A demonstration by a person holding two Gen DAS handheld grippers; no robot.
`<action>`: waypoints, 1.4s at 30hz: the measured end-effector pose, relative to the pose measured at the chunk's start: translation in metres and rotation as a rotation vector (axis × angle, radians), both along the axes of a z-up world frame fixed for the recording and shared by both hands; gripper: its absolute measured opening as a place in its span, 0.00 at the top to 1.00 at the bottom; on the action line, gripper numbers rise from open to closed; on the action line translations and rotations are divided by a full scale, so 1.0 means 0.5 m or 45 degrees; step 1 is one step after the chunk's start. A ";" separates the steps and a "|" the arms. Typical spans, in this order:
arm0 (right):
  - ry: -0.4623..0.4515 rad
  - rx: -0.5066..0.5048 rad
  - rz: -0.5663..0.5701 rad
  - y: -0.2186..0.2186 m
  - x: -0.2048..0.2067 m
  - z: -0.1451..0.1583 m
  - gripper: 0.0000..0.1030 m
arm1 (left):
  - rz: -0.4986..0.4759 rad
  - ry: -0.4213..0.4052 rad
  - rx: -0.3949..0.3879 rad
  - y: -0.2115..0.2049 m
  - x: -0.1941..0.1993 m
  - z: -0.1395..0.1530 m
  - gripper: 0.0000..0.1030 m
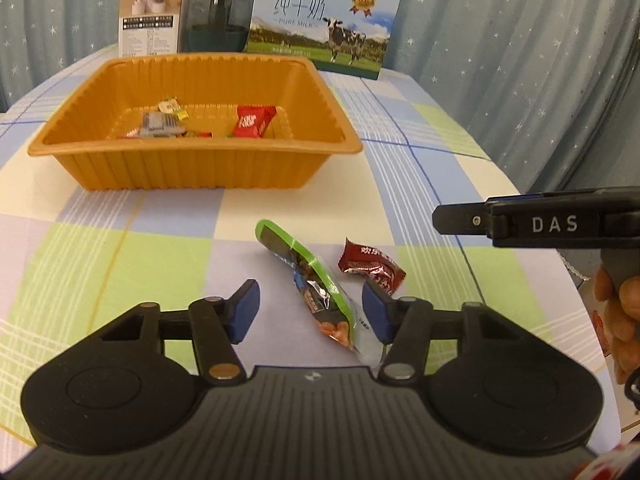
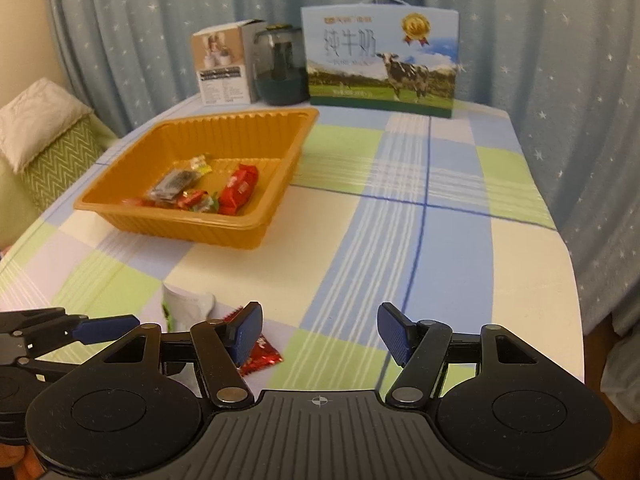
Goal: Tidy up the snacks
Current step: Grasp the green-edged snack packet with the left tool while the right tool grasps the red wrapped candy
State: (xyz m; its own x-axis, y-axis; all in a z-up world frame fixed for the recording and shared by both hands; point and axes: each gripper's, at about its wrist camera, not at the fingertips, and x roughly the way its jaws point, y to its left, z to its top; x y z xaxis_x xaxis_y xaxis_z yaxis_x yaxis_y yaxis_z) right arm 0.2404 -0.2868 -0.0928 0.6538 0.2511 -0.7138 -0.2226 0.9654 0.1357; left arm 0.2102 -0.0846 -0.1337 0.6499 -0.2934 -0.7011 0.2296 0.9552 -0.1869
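Observation:
An orange tray (image 1: 192, 168) (image 2: 256, 224) holds several small snacks, among them a red packet (image 1: 253, 121) (image 2: 238, 189) and a grey packet (image 1: 158, 125) (image 2: 174, 183). On the checked cloth a long green-edged snack bag (image 1: 314, 286) lies between the open fingers of my left gripper (image 1: 311, 306). A small dark red packet (image 1: 370, 267) (image 2: 262, 354) lies just right of it. My right gripper (image 2: 320, 330) is open and empty, over bare cloth; its side shows in the left wrist view (image 1: 532, 226).
A milk carton box with a cow picture (image 1: 320, 20) (image 2: 380, 60), a dark jar (image 1: 218, 16) (image 2: 280, 68) and a white product box (image 1: 154, 12) (image 2: 224, 66) stand at the table's back edge before a blue curtain. A cushioned seat (image 2: 44, 128) stands left of the table.

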 end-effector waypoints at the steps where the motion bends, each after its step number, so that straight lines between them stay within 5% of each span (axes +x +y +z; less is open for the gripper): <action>1: 0.000 0.001 0.002 0.001 0.001 0.000 0.37 | 0.000 0.007 -0.002 -0.002 0.003 -0.003 0.54; 10: 0.012 -0.050 0.150 0.036 0.001 -0.018 0.37 | -0.054 0.000 0.054 -0.013 0.009 -0.005 0.82; 21: 0.067 -0.094 0.345 0.082 0.008 -0.062 0.38 | -0.019 -0.010 0.186 0.084 -0.013 0.029 0.86; 24: 0.078 -0.111 0.385 0.098 0.014 -0.073 0.51 | 0.007 0.003 0.172 0.107 -0.011 0.028 0.93; 42: 0.098 -0.158 0.382 0.122 0.041 -0.090 0.57 | -0.040 0.003 0.168 0.097 0.020 0.001 0.81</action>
